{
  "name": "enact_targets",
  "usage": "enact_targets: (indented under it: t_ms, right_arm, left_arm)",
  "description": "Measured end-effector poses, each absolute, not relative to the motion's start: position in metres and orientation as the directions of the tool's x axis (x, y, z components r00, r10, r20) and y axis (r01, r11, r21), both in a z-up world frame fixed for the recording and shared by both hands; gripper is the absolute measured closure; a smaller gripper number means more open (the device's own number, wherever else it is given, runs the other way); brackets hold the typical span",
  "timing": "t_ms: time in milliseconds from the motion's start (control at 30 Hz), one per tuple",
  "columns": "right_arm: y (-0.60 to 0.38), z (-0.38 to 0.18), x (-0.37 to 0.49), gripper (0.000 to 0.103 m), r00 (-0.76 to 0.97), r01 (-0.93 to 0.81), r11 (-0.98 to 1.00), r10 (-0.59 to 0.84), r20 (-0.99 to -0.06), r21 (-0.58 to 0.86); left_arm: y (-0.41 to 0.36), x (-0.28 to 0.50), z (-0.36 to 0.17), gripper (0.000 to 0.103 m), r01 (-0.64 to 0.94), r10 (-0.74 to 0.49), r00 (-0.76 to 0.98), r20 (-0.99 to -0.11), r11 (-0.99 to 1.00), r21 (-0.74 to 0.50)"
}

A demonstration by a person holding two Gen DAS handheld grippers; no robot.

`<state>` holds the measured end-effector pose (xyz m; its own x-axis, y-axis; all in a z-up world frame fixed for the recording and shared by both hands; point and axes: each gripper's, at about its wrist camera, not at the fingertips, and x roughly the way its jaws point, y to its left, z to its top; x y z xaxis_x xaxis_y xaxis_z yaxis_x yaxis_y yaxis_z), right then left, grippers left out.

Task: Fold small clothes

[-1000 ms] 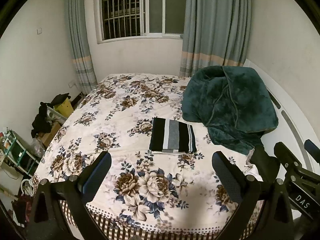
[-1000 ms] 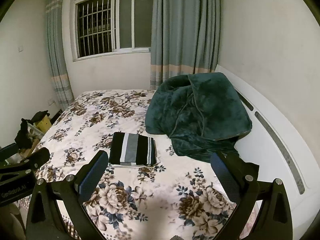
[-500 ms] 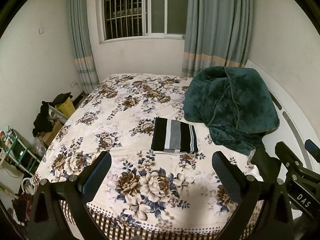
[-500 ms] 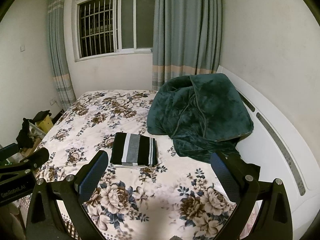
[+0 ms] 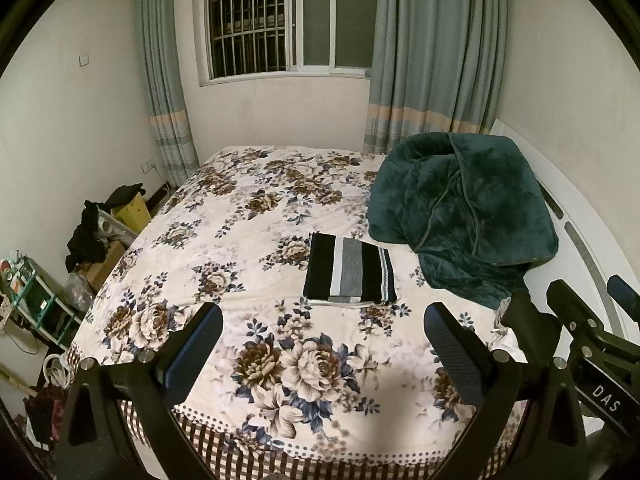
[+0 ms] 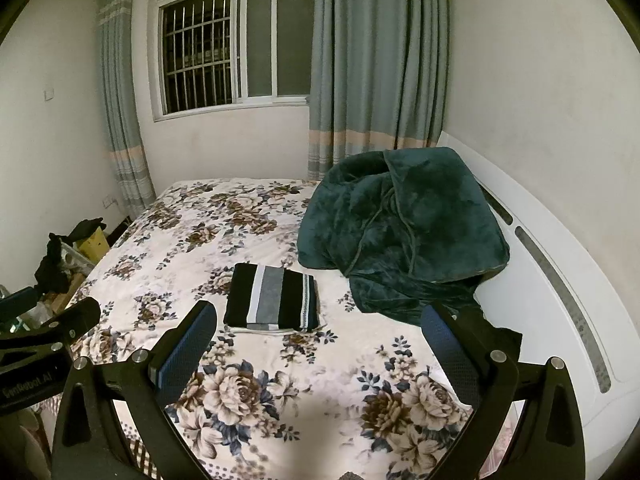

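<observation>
The striped garment [image 5: 350, 270] lies flat on the floral bed [image 5: 240, 216], already squared into a neat rectangle just beside the heaped green blanket [image 5: 460, 216]. Both the left gripper [image 5: 323, 354] and the right gripper [image 6: 318, 346] hang back over the near edge, jaws spread, holding nothing — this fold looks finished. The next move probably calls for another piece, or setting this one aside.

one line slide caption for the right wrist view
Open right gripper above floral bed, folded striped garment beside green blanket.
</observation>
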<state>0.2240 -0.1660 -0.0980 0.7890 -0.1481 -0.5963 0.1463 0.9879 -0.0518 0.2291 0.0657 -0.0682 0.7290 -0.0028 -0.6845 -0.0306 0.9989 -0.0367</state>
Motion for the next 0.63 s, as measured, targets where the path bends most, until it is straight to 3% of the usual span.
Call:
enact_targets:
  t_ms: [633]
  right_arm:
    - [-0.159,-0.098,0.224,0.000,0.791,0.137,0.989,-0.139,-0.595,-0.049]
  left_arm:
    - [0.074,0.218,-0.064,0.000,-0.045,0.015,0.743,-0.669,0.999,-0.028]
